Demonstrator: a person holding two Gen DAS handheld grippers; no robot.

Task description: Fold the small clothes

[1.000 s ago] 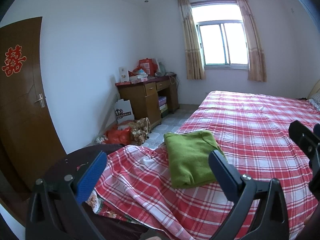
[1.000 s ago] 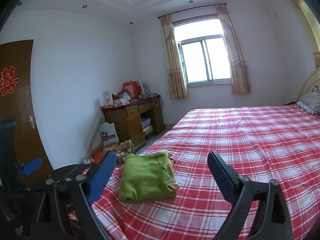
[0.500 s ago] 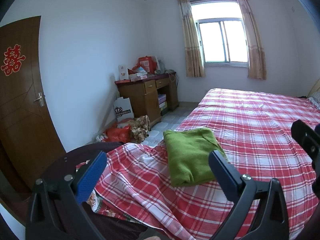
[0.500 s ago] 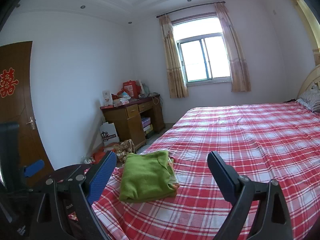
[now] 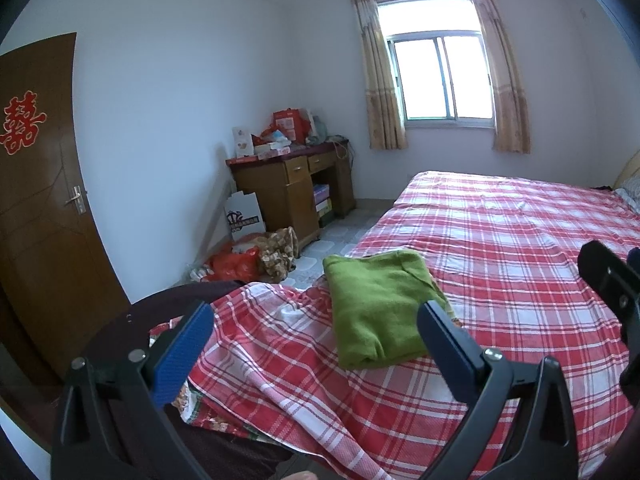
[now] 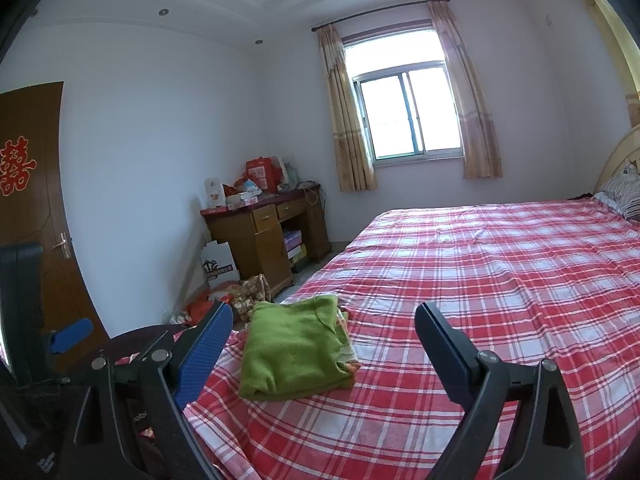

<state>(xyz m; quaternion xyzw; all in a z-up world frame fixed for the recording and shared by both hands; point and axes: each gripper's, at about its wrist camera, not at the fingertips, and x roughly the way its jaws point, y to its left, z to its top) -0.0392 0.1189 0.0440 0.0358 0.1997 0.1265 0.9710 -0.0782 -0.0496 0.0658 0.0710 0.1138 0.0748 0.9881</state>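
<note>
The green garment (image 5: 378,308) lies folded on the red plaid bedspread (image 5: 512,256) near the bed's corner, ahead of the left gripper (image 5: 316,344) and between the lines of its two fingers, closer to the right-hand finger (image 5: 448,344), whose tip overlaps the garment's near edge in the picture. The jaws stand wide apart with nothing in them. Beyond the blue-padded left-hand finger (image 5: 184,352) the bedspread hangs rumpled over a dark rounded edge. Further off, a brown door (image 5: 40,208) carries a red paper double-happiness character (image 5: 20,126). A wooden desk (image 5: 288,184) piled with red bags and boxes stands by the wall, with a white carton (image 5: 244,216) bearing a dark printed logo, too small to read, on the floor beside it. A curtained window (image 5: 444,76) sits behind. Part of the right gripper shows at the far right edge.

In the right wrist view, the right gripper (image 6: 324,352) is likewise spread open and empty. The garment (image 6: 294,344) lies just ahead of the left-hand finger (image 6: 204,356), with other colourful cloth peeking from beneath its right edge. The bedspread (image 6: 500,280) stretches ahead of the right-hand finger (image 6: 444,348) to a striped pillow (image 6: 622,194). The same door character (image 6: 16,168), desk (image 6: 260,232) and carton (image 6: 218,266) appear at left.
</note>
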